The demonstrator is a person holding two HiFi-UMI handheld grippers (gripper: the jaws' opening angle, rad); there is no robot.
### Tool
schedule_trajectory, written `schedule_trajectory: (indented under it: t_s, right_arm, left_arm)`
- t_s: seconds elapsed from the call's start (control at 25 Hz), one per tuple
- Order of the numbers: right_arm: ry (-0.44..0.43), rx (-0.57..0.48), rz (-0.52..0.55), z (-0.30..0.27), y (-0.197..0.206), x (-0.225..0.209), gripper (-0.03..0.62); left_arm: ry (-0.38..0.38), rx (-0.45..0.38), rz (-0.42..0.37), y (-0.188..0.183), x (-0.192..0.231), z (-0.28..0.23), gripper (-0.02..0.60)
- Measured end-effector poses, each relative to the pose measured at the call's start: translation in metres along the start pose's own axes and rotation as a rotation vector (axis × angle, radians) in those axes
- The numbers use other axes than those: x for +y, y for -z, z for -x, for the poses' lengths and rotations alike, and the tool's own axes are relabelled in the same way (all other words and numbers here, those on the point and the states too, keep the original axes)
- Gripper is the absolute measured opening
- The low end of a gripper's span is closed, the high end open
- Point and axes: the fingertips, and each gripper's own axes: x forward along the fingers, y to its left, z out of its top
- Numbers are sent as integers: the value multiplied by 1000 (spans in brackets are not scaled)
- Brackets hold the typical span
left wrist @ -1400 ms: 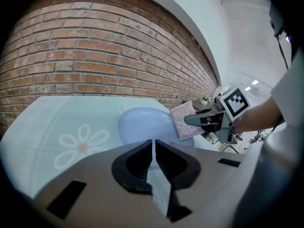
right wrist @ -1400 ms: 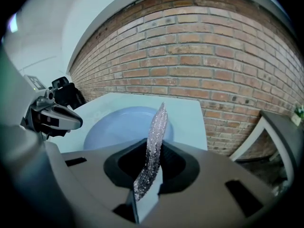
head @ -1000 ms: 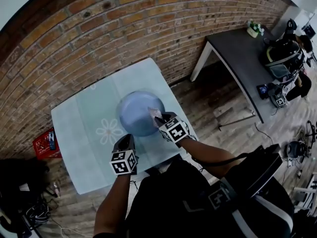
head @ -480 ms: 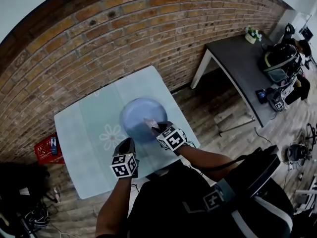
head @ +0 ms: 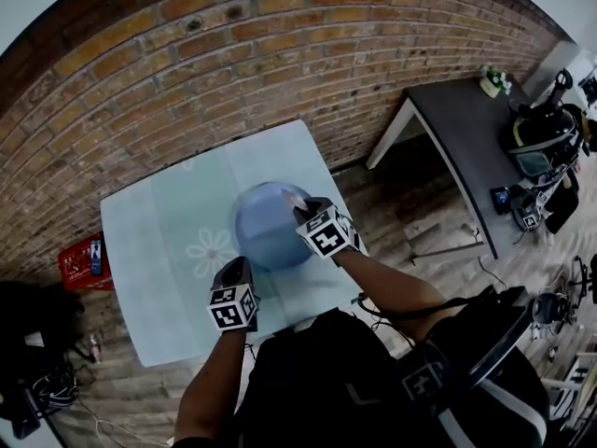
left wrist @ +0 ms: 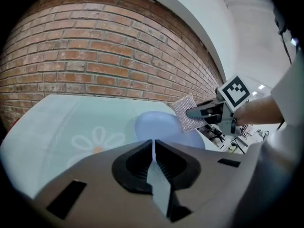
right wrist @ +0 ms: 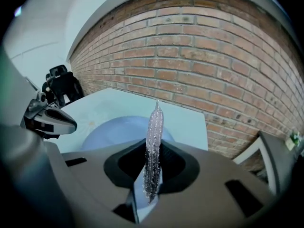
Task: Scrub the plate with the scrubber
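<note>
Right tongs (right wrist: 151, 172) clamped on scrubber (right wrist: 154, 132) over blue plate (head: 264, 230); left tongs (left wrist: 153, 159) closed, empty, near plate's edge

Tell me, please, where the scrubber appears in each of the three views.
Head view: the scrubber is near centre, at the far right rim of the blue plate, just beyond the right gripper.
Left gripper view: right of centre, flat side showing, at the plate's right edge.
Right gripper view: dead centre, edge-on, clamped between the jaws.
Shared landmark: the blue plate, next to the scrubber in all three.
</note>
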Motion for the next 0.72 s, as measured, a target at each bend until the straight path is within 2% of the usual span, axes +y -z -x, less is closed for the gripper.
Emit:
schedule_trajectory:
  t_s: [0.24,0.52,0.72]
  right_arm:
    - [44,86,87,-34,-10,-7,74]
    - [140,158,316,-53,-28,-1,74]
    - [124,231,418,-64,-17,10,73]
  left_arm:
    - [-9,9,32,-5,21,-7,28]
    - [-1,23,30,-8,30,-18,28]
    - [10,33,26,-4,33,-20,28]
